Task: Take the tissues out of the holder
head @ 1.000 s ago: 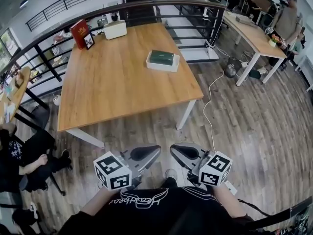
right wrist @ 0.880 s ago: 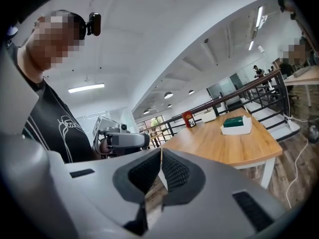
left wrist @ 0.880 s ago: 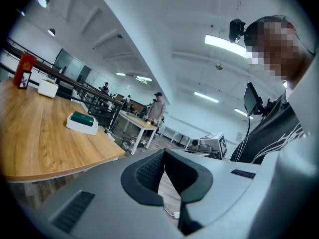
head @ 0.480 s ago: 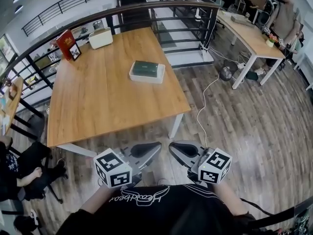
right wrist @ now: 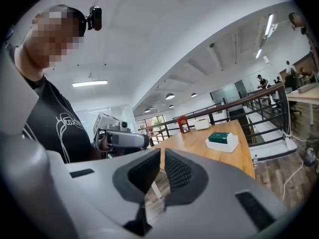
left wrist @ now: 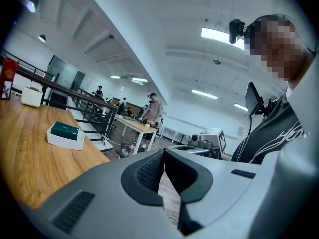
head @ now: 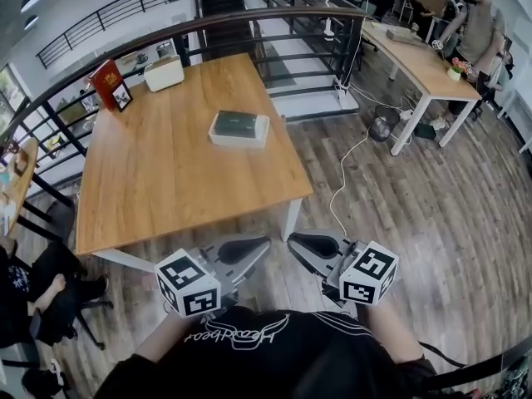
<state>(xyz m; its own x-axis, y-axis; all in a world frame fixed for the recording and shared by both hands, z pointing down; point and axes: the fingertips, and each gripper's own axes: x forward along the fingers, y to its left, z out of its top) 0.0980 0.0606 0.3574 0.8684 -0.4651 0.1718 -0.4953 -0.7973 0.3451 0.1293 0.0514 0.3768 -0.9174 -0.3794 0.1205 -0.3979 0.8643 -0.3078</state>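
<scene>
Both closed and empty, my left gripper point(head: 264, 242) and right gripper point(head: 293, 239) hang short of the table point(head: 158, 189), so I'd open one before reaching the tissue holder point(head: 237, 142).

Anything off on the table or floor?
Nothing stands out. The tissue holder sits flat and intact on the table, nothing spilled. Only a loose white cable trails across the floor.
</scene>
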